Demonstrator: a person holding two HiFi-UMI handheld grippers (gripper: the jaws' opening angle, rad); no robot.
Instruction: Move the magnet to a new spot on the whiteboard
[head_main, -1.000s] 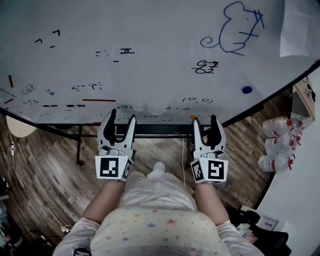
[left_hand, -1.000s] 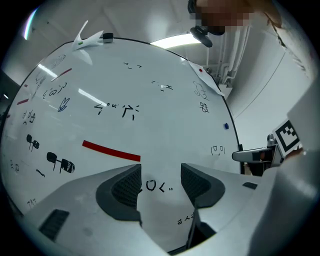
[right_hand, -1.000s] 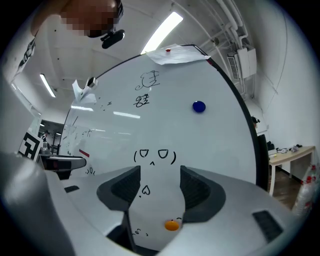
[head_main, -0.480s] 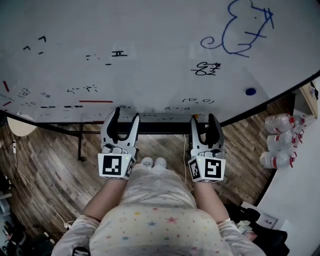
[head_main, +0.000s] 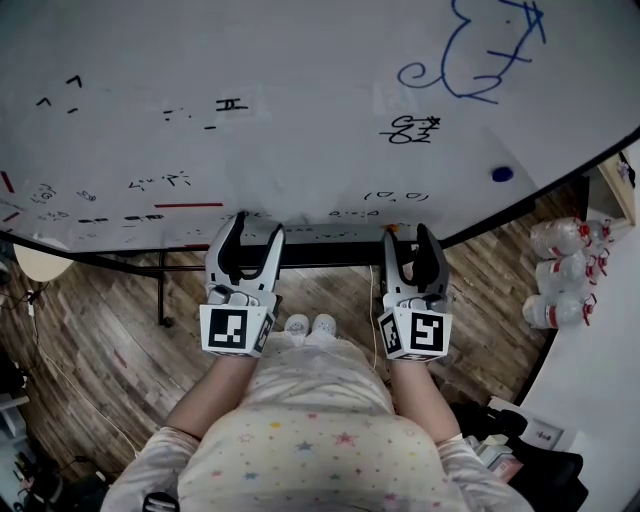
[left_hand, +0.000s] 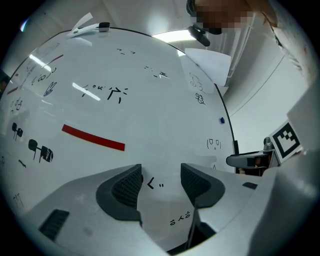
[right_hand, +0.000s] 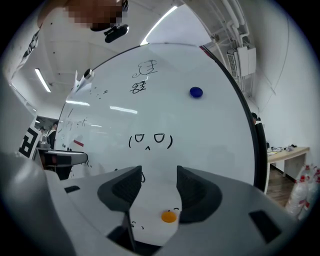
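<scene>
2 spread, empty tools, left gripper (head_main: 257, 228) and right gripper (head_main: 409, 236), face the whiteboard (head_main: 300, 60); blue magnet (head_main: 502, 174) well right (orange magnet (right_hand: 169, 216) nearer).

Wood-plank floor (head_main: 100, 330), white wall (right_hand: 285, 115), ceiling strip light (right_hand: 42, 80).

The magnet (head_main: 502, 173) sits on the whiteboard (head_main: 300, 100) near its right edge, below the large drawing (head_main: 470, 55). The left gripper (head_main: 257, 228) and right gripper (head_main: 408, 236) are side by side before the bottom edge, with bottles (head_main: 560, 275) on the floor to the right.
</scene>
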